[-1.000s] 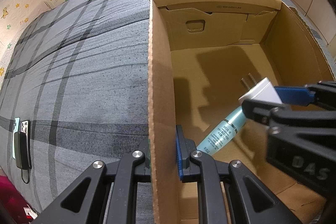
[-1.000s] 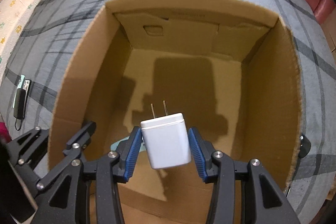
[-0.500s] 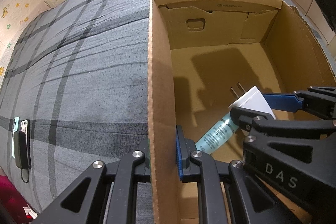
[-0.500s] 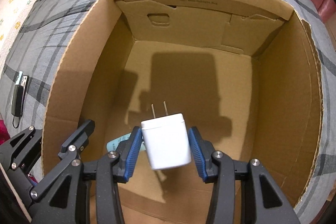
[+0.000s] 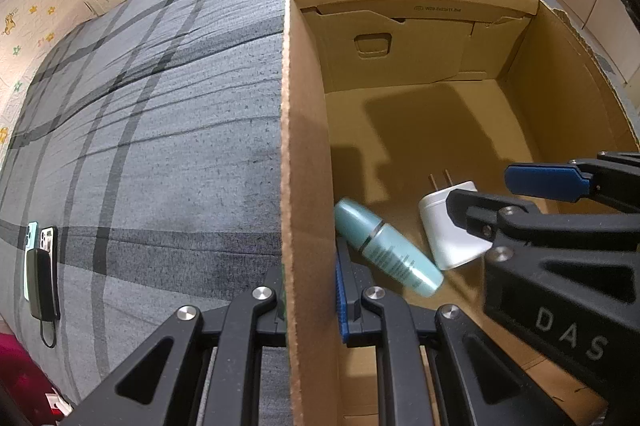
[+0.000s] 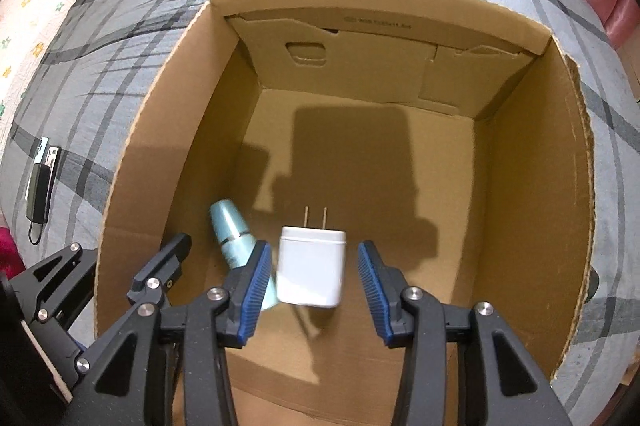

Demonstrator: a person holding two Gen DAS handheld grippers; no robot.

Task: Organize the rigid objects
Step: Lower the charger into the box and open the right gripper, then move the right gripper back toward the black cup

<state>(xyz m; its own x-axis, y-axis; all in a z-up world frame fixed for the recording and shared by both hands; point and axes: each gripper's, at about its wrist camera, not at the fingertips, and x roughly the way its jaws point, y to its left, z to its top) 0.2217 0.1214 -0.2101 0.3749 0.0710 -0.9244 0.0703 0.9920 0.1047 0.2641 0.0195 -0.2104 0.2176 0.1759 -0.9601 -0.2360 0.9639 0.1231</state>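
Left view: left tongs (image 5: pixel 310 300) clamp cardboard box wall (image 5: pixel 306 186) | Right view: right tongs (image 6: pixel 312 276) wide, white charger (image 6: pixel 312 270) loose between, teal bottle (image 6: pixel 236 238) adjacent

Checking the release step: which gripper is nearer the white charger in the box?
Right. The right gripper straddles the white charger, pads clear of it. The left gripper is clamped on the cardboard box wall, beyond the teal tube.

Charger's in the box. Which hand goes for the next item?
Right. The right gripper is open, pads clear of the white charger lying in the cardboard box. The left gripper is clamped on the box wall, likely steadying it.
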